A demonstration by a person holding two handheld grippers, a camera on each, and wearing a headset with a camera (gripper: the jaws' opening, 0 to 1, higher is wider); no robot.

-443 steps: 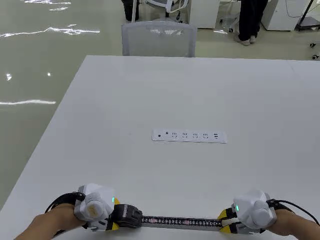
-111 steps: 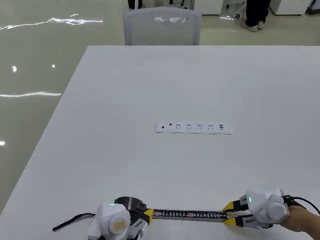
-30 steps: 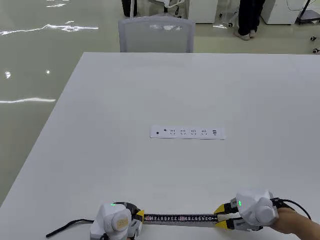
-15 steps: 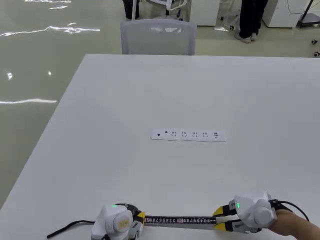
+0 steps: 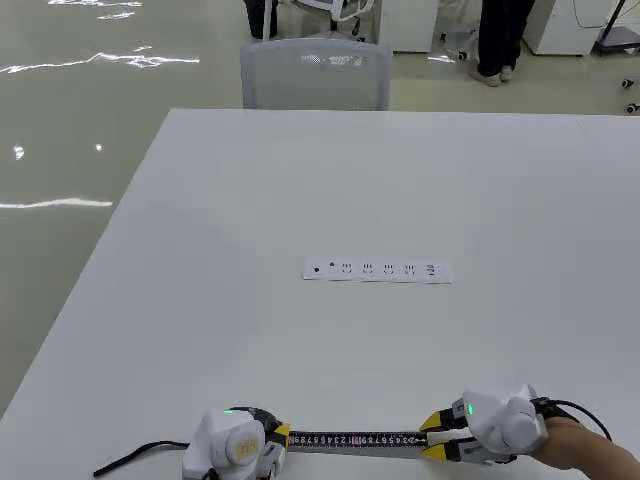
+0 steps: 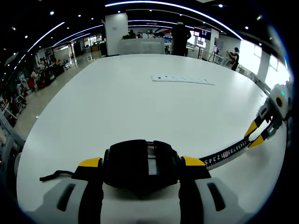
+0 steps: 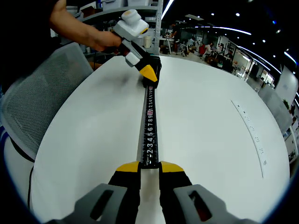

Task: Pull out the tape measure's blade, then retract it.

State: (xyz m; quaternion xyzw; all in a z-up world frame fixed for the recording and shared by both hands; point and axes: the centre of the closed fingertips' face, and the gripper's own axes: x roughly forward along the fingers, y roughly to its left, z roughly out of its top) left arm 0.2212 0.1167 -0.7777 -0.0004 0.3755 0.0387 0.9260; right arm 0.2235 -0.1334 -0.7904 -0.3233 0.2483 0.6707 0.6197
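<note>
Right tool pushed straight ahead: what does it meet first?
The right tool pinches the blade by its end; straight on, it would run along the blade into the tape measure case clamped in the left tool, likely the first solid stop.

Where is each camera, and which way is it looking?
Head view: on the person's head, looking down at table, left gripper, right gripper; a hand shows.
Left gripper view: on that gripper, facing over the tape case; own jaws show.
Right gripper view: facing along the blade; own jaws, an arm show.
Shared by all: the blade.
</note>
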